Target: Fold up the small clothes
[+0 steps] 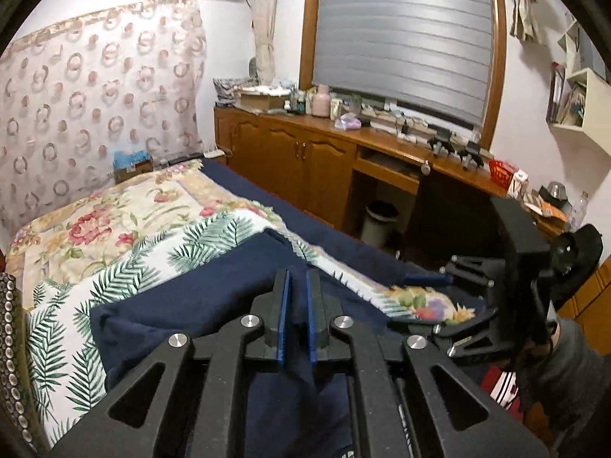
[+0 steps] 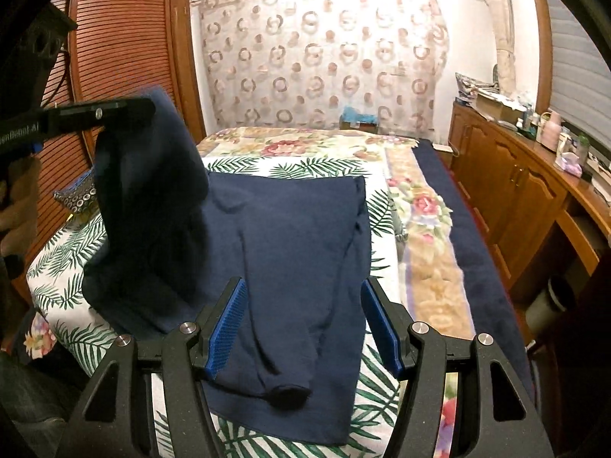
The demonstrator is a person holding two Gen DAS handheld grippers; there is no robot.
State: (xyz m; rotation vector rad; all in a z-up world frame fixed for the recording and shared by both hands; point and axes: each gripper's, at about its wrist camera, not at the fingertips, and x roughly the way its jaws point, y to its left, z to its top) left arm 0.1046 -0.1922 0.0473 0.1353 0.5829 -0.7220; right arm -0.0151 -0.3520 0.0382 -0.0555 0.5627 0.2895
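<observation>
One navy sweater (image 2: 290, 244) is lying on the palm-print sheet (image 2: 305, 166) near the bed's foot edge, long axis running away from the grippers. Left gripper (image 1: 298, 297), jaws nearly together, is pinching and lifting the sweater's left side fold. Right gripper (image 2: 305, 324) is hanging spread, straddling one sleeve (image 2: 284, 362), pads not touching. Two grippers, one garment; left is engaged.

The bed (image 2: 439, 267) carries a flowered cover (image 2: 420, 206) and a navy blanket (image 2: 481, 263) along its right edge, a palm-leaf sheet (image 2: 305, 170) over them, and a navy sweater (image 2: 290, 252) spread on that sheet.
</observation>
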